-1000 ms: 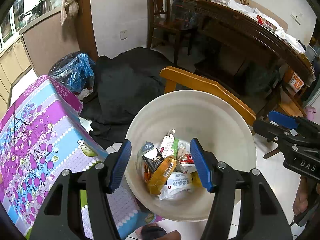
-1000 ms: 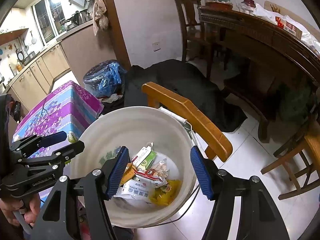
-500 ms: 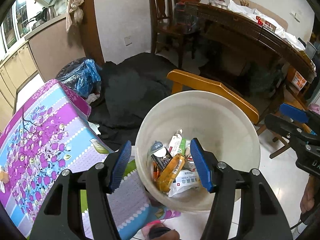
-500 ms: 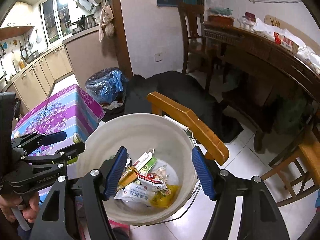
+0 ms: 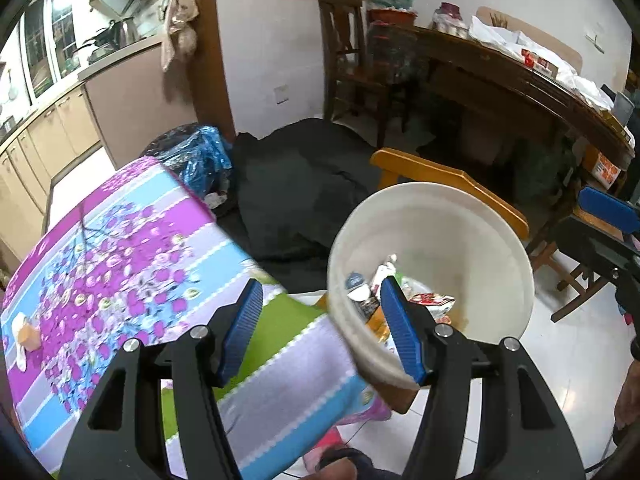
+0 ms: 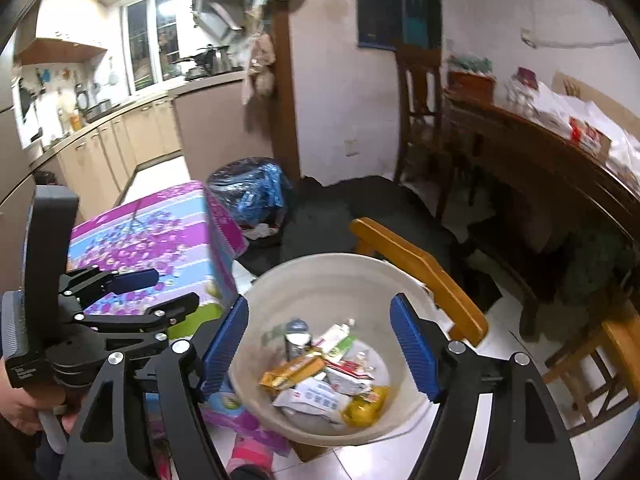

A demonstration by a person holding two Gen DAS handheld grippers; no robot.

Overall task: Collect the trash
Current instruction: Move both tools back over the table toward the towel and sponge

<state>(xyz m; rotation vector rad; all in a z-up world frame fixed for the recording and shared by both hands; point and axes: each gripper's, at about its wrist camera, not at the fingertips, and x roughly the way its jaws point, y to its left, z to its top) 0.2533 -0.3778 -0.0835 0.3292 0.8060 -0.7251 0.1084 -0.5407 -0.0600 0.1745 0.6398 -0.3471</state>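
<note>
A cream plastic bin (image 5: 472, 216) (image 6: 320, 276) stands on the floor beside the table, with several wrappers and packets (image 6: 324, 376) (image 5: 416, 300) in its bottom. My left gripper (image 5: 324, 328) is open and empty, above the table's corner at the bin's left rim. My right gripper (image 6: 320, 352) is open and empty, held over the bin. The left gripper also shows in the right wrist view (image 6: 132, 292), and the right one at the edge of the left wrist view (image 5: 600, 224). A small scrap (image 5: 24, 336) lies on the table at far left.
The table has a purple and blue flowered cloth (image 5: 120, 264) (image 6: 160, 232). A wooden chair back (image 5: 440, 184) (image 6: 420, 272) stands just behind the bin. A blue rubbish bag (image 6: 248, 192) and dark cloth (image 5: 296, 184) lie on the floor. A dark wooden sideboard (image 5: 520, 92) stands at the right.
Both grippers have drawn back and up from the bin. The left one has swung left over the table corner, so the bin now sits to its right. Both stay open.
</note>
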